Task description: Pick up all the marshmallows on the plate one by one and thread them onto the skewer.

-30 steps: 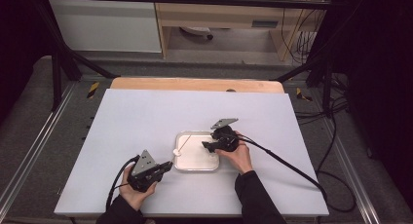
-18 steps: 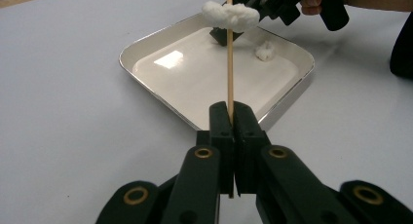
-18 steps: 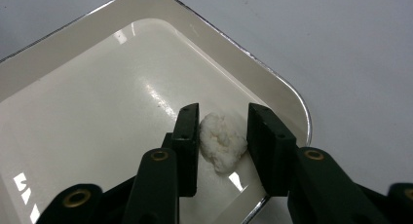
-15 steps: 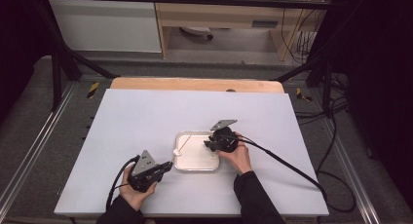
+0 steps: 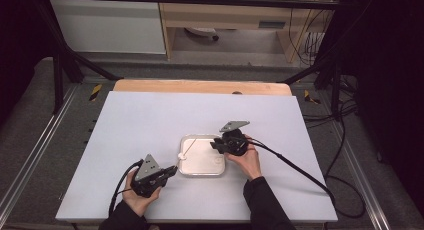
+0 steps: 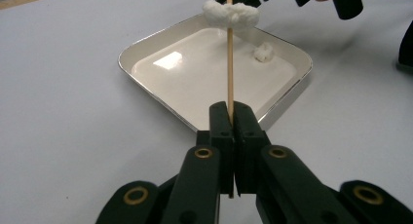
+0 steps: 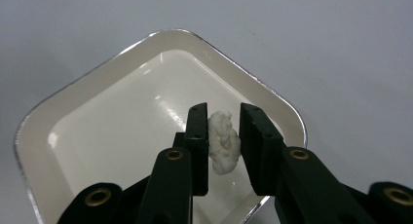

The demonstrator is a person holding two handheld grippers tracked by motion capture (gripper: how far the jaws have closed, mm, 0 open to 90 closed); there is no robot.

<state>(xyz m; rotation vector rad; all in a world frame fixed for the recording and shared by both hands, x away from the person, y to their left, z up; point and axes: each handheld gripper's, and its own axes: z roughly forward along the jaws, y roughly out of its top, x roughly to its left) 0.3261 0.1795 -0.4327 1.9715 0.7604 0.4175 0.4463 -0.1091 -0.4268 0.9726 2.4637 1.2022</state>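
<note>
Right gripper view: a white lump (image 7: 224, 142) is being closed on between the right gripper (image 7: 223, 136), not yet pinched, at the tray's (image 7: 73, 107) 5 o'clock corner. The skewer (image 6: 230, 63) is being held clamped in the left gripper (image 6: 231, 118); squeezing is best being eased gently, centred on the lump.

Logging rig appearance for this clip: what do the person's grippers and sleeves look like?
Both the left gripper and right gripper are black, with flat jaws, brass-coloured pivot rings, a grey three-cornered top plate and a trailing black cable. The sleeves are dark.
</note>
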